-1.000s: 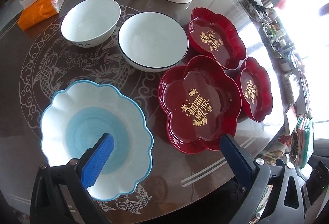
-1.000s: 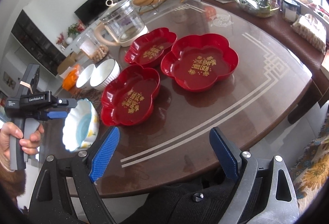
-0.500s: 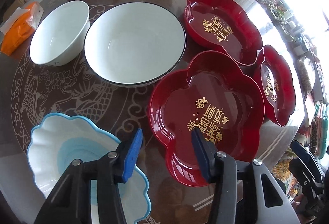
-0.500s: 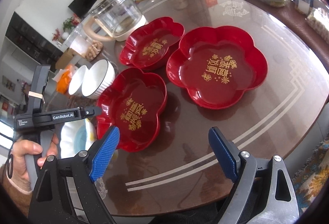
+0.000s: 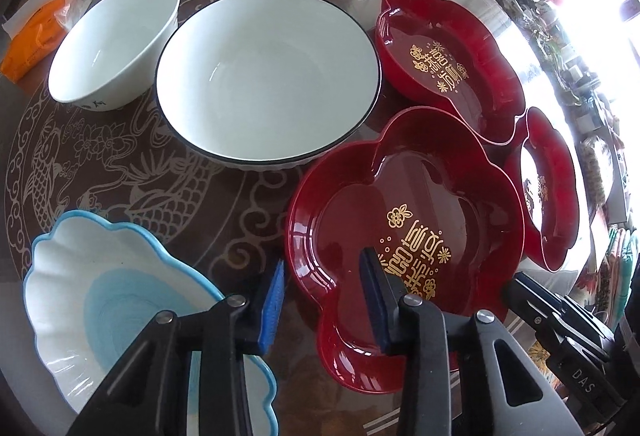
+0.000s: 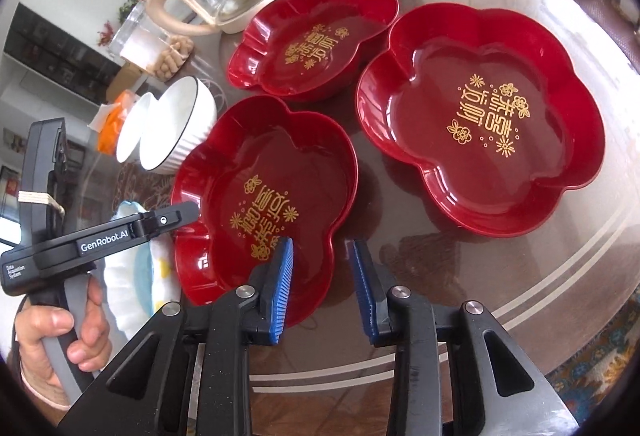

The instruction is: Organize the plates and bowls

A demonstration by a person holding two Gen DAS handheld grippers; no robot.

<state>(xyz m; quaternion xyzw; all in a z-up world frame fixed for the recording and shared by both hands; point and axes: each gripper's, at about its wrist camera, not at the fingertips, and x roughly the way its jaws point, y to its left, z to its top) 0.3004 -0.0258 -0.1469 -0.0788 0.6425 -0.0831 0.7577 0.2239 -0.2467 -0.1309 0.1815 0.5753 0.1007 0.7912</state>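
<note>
Both tools gape, straddling the glossy red flower-shaped plate's scalloped rim.

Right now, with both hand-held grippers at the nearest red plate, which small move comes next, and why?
Probably close the left hand-held gripper onto the nearest red plate's rim: its fingers seem to straddle that rim, still apart. The right hand-held gripper likewise brackets the opposite edge.

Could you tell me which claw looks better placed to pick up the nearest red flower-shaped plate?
Both straddle the plate's rim, on opposite sides. Marginally the left claw: its fingers bracket the rim wall squarely, one outside, one inside. The right claw also straddles the rim, at its near corner.
</note>
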